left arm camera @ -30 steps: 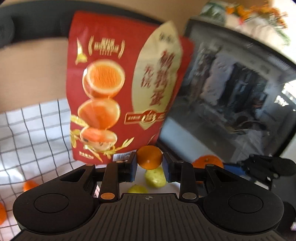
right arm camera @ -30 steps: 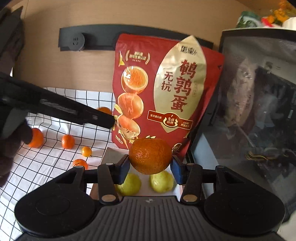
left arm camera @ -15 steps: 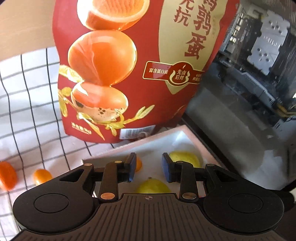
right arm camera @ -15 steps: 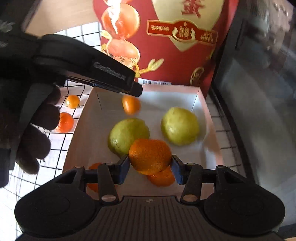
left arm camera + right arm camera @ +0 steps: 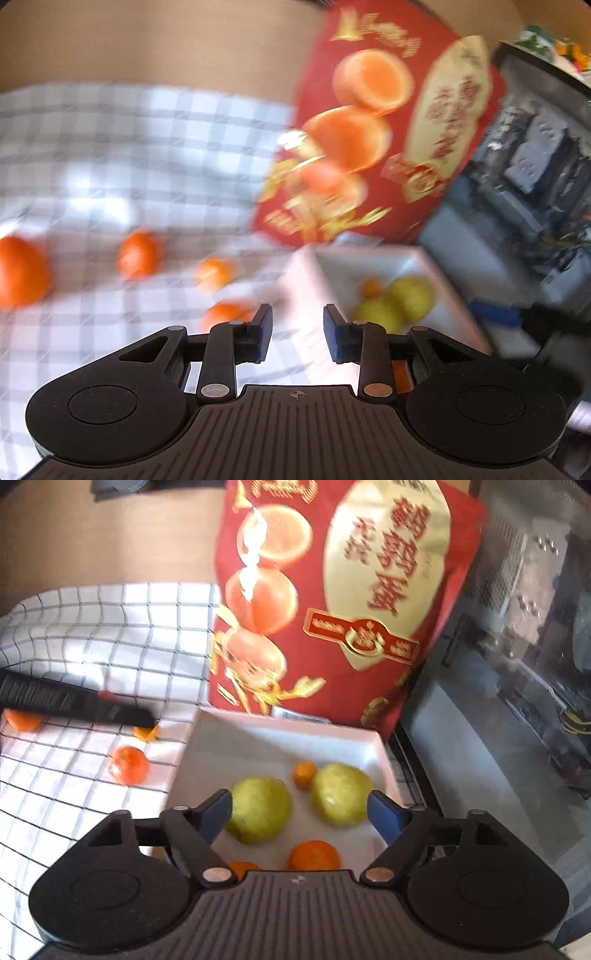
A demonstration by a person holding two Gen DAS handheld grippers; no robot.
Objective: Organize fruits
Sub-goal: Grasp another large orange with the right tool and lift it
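A white tray [image 5: 207,753] holds two yellow-green fruits [image 5: 258,810], a small orange [image 5: 303,773] and two larger oranges at its near edge [image 5: 314,856]. My right gripper [image 5: 299,814] is open and empty, just above the tray's near half. My left gripper [image 5: 297,336] is open and empty, over the checked cloth by the tray's left wall [image 5: 299,280]; its view is blurred. Several oranges [image 5: 138,254] lie loose on the cloth left of the tray. The left gripper's dark finger [image 5: 74,703] shows at the left of the right wrist view.
A tall red snack bag [image 5: 332,602] stands right behind the tray. A dark glass-fronted case [image 5: 517,664] stands to the right of it. A wooden wall [image 5: 92,535] runs behind the white checked cloth [image 5: 74,646].
My right gripper has opened and let go of its orange, which now lies in the tray. My left gripper, empty, has swung left away from the tray, towards the loose oranges.
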